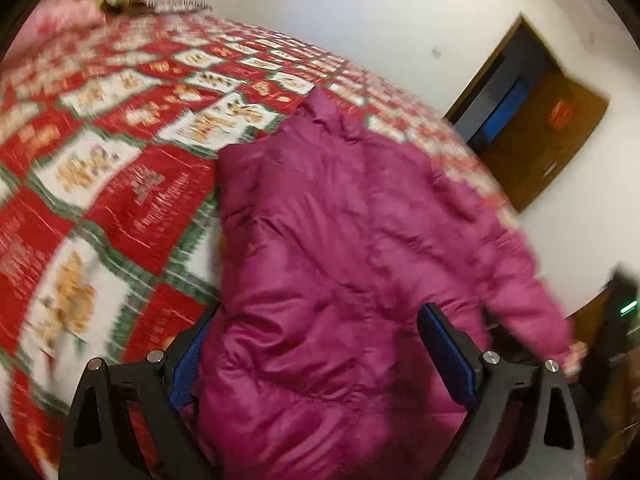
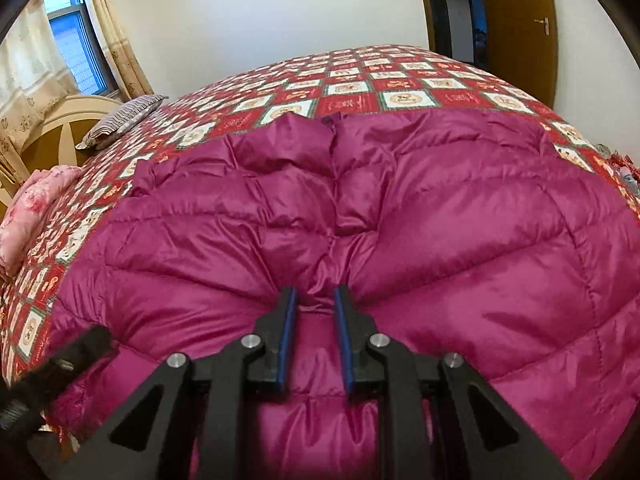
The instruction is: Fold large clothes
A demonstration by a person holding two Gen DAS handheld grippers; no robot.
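Observation:
A large magenta quilted down jacket (image 2: 400,216) lies spread on a bed with a red, white and green patchwork quilt (image 2: 360,80). My right gripper (image 2: 315,300) is shut on a bunched fold of the jacket near its front edge, fabric puckering between the blue pads. In the left wrist view the jacket (image 1: 340,240) lies between the wide-apart fingers of my left gripper (image 1: 316,324), which is open; its left finger is partly hidden by the fabric. That view is blurred by motion.
A striped pillow (image 2: 120,120) and a pink floral bundle (image 2: 32,208) lie at the bed's left end by a cream headboard (image 2: 52,128). A window with curtains is beyond. A brown door (image 2: 516,20) stands open at the far right.

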